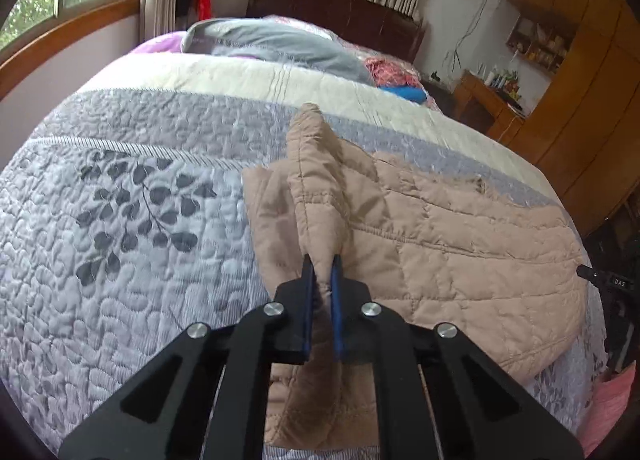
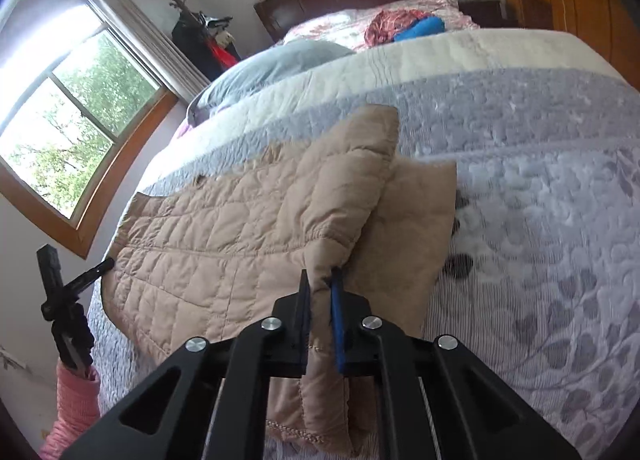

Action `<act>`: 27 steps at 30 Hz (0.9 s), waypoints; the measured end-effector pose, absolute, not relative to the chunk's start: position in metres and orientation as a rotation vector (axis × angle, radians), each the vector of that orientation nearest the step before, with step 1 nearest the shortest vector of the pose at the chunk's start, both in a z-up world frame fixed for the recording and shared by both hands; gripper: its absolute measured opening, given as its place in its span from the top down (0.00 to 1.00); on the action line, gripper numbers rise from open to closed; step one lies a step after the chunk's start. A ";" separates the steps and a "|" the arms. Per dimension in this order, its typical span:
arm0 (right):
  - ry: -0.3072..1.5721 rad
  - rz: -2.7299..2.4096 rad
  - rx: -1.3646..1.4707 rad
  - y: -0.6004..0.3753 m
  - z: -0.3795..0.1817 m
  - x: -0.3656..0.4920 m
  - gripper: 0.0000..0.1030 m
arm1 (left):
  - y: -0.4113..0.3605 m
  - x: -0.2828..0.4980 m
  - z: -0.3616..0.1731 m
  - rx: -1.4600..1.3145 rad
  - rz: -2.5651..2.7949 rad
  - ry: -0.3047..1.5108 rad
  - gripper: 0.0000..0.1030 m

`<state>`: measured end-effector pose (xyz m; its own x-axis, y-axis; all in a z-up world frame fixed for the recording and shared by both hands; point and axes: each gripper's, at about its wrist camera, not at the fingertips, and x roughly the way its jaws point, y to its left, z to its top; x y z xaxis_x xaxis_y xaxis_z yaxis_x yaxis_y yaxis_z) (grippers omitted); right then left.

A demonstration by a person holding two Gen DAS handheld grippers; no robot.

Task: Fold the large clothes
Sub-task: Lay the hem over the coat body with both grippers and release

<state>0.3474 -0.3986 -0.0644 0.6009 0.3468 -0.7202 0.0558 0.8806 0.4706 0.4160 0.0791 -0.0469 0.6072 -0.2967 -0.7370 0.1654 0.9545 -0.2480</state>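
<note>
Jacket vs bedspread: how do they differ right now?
The jacket is plain tan with square quilting; the bedspread is grey with dark leaf prints. The jacket is bunched up and pinched by the left gripper and right gripper; the bedspread lies flat. Both are quilted.

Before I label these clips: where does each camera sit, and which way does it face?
Left wrist: on the left gripper, looking down along its fingers at the tan quilted jacket on the bed; the other gripper and a pink sleeve show at right.
Right wrist: on the right gripper, facing the same jacket; the other gripper and a pink sleeve show at left.
Shared: jacket, bed, headboard, blue cloth.
</note>
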 end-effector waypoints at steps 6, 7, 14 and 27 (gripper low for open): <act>1.014 0.147 0.535 -0.405 -0.106 0.366 0.91 | 0.076 0.443 -0.094 -0.167 -0.242 0.998 0.93; 1.019 0.153 0.551 -0.407 -0.111 0.368 0.91 | 0.076 0.446 -0.101 -0.168 -0.248 1.005 0.92; 1.037 0.142 0.587 -0.415 -0.129 0.365 0.88 | 0.062 0.447 -0.107 -0.076 -0.205 1.009 0.92; 0.961 0.136 0.414 -0.329 -0.042 0.320 0.75 | 0.004 0.383 -0.030 -0.053 -0.329 0.919 0.89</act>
<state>0.3200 -0.3292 -0.0417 0.5714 0.2933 -0.7665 0.0690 0.9135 0.4010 0.3835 0.0037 -0.0300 0.5604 -0.3015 -0.7714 0.2566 0.9487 -0.1844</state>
